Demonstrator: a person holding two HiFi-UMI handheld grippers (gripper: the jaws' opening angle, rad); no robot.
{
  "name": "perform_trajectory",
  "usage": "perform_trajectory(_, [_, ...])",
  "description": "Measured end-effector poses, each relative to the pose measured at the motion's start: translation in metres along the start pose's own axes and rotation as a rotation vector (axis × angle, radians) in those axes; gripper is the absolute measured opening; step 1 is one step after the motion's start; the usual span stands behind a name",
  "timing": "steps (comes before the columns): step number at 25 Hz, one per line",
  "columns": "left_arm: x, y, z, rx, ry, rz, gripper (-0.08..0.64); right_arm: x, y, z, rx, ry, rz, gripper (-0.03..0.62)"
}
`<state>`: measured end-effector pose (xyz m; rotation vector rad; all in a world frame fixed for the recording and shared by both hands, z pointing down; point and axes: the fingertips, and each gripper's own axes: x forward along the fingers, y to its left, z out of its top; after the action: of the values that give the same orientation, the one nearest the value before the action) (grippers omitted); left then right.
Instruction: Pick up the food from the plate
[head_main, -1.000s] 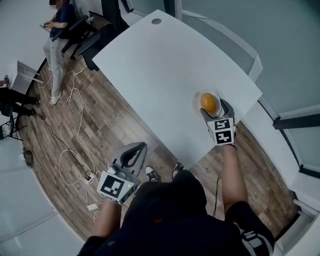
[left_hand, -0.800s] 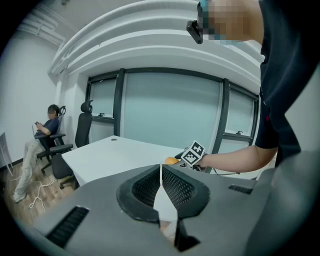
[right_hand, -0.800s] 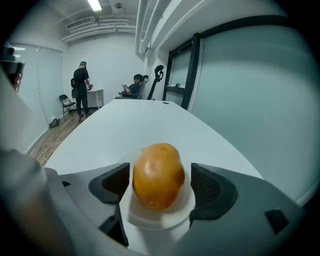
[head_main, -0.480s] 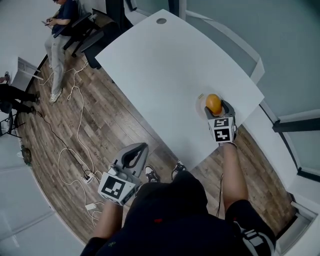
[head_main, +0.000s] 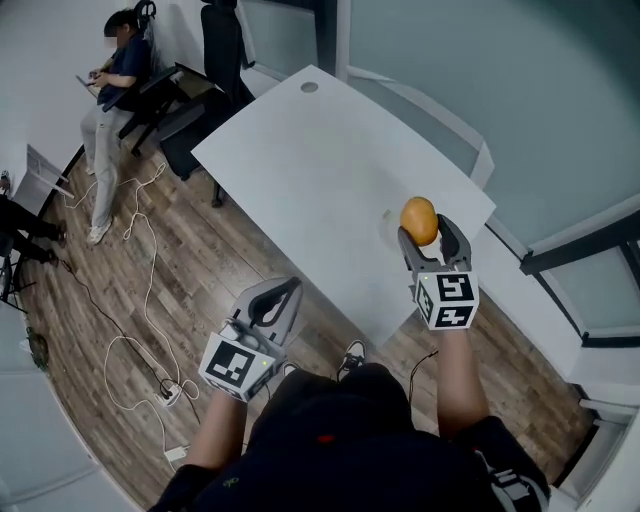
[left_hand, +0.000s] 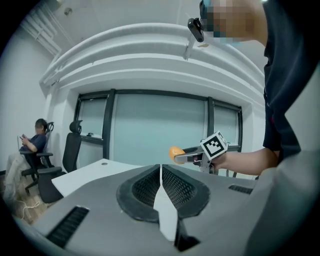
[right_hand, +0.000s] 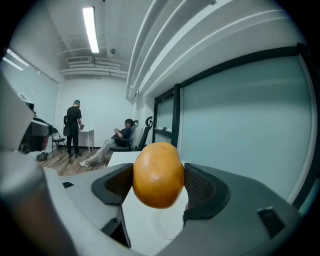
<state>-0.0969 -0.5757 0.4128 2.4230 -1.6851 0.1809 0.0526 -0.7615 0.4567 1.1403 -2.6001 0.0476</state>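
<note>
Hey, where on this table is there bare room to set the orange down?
Nearly all the table is bare: the whole stretch from the grommet at the far corner to the near edge. The only crowded spot is the right corner, where the plate sits under the right gripper holding the orange.

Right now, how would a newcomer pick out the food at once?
Look at the near right corner of the white table, where the right gripper hangs. Clamped between its jaws is the orange food, smooth and egg-shaped, the only brightly coloured thing there.
</note>
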Motion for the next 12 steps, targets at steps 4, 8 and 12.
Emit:
perform_trajectory(4, [-0.021,-0.002,0.03,0.061,-0.068,-0.021,0.029,-0.055,0.027,0.059,0.007,-0.118,-0.011,0.334])
perform_trajectory(8, [-0.042,0.006,0.056,0.114,-0.123,-0.024,0.031,-0.103,0.058,0.11,-0.029,-0.231,-0.026,0.334])
perform_trajectory(12, [-0.062,0.006,0.075,0.131,-0.17,-0.04,0.031,-0.145,0.082,0.138,-0.089,-0.312,-0.05,0.334])
